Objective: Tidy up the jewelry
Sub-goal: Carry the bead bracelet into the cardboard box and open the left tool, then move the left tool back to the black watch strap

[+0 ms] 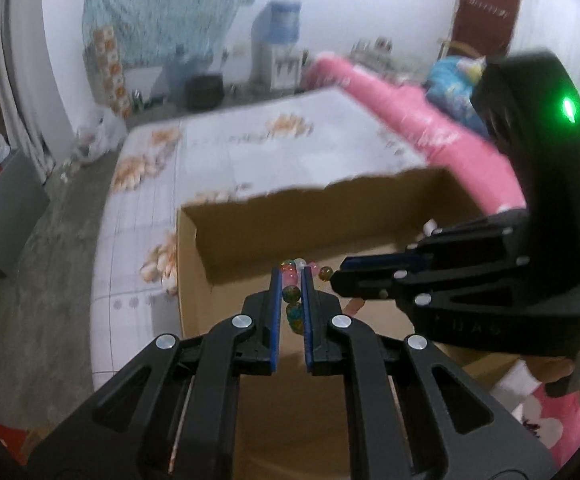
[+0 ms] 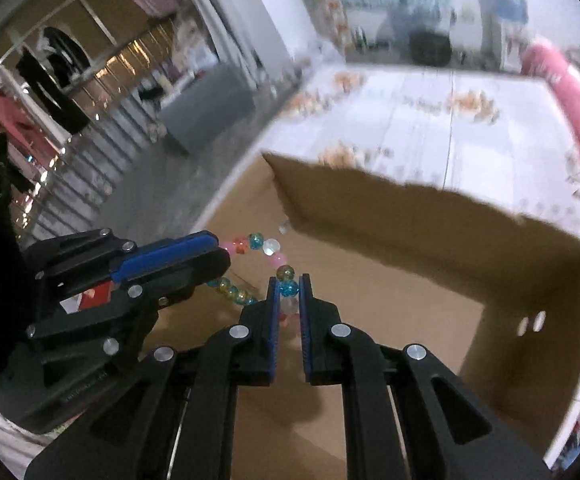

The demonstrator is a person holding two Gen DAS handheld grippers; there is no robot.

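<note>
Blurred throughout by motion: far left, a grey cabinet (image 1: pixel 6 216) and cluttered floor, hard to make out in detail. Left of centre, a bed (image 1: pixel 250 148) under a floral sheet, carrying an open cardboard box (image 1: pixel 194 264) with a ragged far rim; box floor partly hidden behind both tools. At centre, held over the box, a beaded bracelet (image 2: pixel 268 248) of pink, teal, clear and amber beads, strung between the two grippers, part of its loop lost behind the blue pads. Left gripper (image 1: pixel 290 276) nearly closed, pinching several beads; seen again at the left edge of the right wrist view, tips clamped on the strand. Right gripper (image 2: pixel 288 286) likewise almost closed, gripping a teal bead and a pale one below. Further right, open room inside the box, tall brown walls with two small holes (image 2: pixel 531 322) in one side. Far right, a pink rolled cushion (image 1: pixel 429 120) along the bed edge, cut off by the lens rim.
</note>
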